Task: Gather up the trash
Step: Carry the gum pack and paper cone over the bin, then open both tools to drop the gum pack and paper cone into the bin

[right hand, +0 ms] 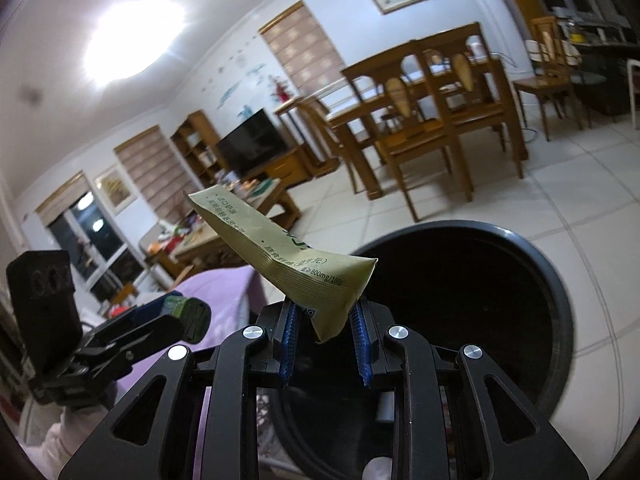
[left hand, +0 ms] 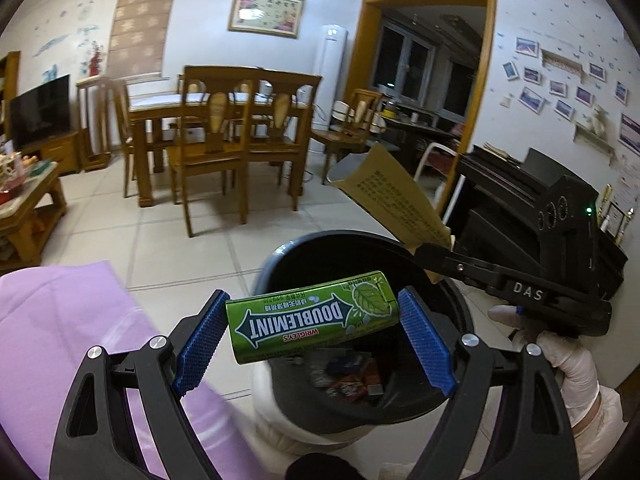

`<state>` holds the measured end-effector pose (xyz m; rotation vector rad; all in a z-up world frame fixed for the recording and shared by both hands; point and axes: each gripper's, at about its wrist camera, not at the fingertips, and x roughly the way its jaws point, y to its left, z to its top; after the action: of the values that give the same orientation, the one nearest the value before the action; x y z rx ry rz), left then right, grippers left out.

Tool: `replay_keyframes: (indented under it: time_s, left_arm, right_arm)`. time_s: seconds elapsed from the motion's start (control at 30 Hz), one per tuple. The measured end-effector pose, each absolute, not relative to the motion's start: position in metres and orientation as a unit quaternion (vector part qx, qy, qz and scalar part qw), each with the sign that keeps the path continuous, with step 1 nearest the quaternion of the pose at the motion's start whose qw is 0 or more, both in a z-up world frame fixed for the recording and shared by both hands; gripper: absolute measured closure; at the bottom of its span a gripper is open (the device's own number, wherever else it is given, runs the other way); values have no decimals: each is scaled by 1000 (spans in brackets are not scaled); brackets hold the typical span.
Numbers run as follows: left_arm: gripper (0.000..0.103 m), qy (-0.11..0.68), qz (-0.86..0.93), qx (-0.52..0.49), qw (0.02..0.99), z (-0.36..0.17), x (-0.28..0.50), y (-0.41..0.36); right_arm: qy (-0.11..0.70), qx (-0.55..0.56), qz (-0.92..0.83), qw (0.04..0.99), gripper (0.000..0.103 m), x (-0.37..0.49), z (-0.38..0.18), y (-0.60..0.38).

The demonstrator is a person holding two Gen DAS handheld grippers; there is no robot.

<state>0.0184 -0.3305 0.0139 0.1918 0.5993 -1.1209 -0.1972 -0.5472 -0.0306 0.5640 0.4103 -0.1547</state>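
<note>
Clearly legible, "WRIGLEY'S DOUBLEMINT" reads upside down on the green gum pack, which lies across the gap between the blue pads of the left tool; whether both pads press it I cannot tell. It hangs over the dark trash bin. At 2 o'clock, the right tool, marked "DAS", is clamped on a tan sachet printed "800mg/100g", its gloved hand below.
</note>
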Motion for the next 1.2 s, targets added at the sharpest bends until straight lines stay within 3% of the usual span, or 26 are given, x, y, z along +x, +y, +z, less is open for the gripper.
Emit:
replay_keyframes:
  time_s: [0.47,1.2]
  left_arm:
    - [19,307,-561,116,760,-18,-10,-391]
    - [19,333,-555,164,744,-48,-18,-422]
  right_arm:
    - [196,314,-116,922,79,-237,-75,-596]
    - [216,341,-130,906,78,-225,-98,-597]
